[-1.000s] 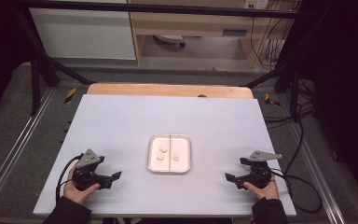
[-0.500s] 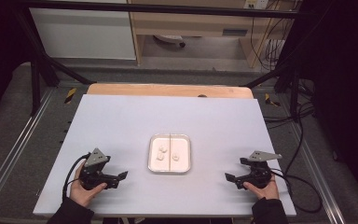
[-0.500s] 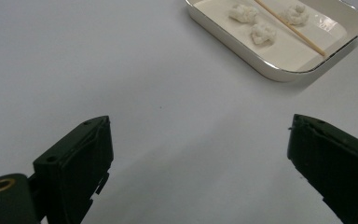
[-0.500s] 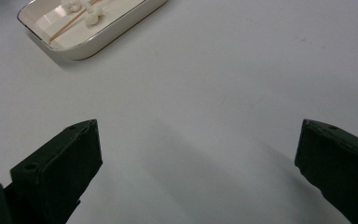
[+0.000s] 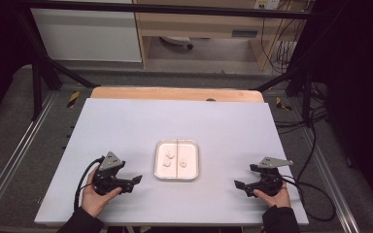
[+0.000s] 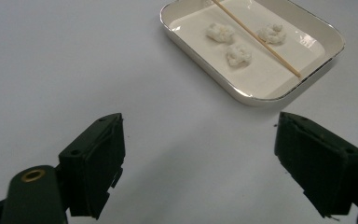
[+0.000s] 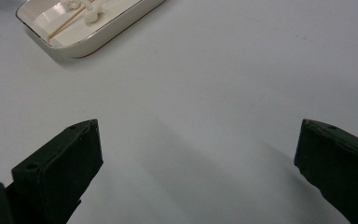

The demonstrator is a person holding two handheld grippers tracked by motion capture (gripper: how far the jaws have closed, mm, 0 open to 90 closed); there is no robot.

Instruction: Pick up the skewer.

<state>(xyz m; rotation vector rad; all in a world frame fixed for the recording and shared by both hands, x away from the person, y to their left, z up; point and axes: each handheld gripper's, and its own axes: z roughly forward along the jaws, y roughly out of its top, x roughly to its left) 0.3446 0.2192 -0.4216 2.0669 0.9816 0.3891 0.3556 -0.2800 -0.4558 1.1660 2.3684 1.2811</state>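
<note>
— So, what are you holding over there on your left?

— Nothing. I'm keeping my left gripper (image 5: 137,179) low over the pale lilac table top (image 5: 126,126), pointing at the small white rectangular tray with the shiny rim (image 5: 177,143). Its jaws have just been closing a little, but they are standing wide apart with only bare table between them.

— And where is the tray sitting?

— It is lying near the middle of the table, between my two grippers and apart from both. Three small white crumbly lumps (image 6: 239,54) are resting inside it, and a thin wooden stick (image 6: 256,38) is lying across it, two lumps on one side, one on the other.

— Your right one?

— I'm holding my right gripper (image 5: 237,185) low at the other side, jaws spread wide over bare table, gripping nothing.
</note>
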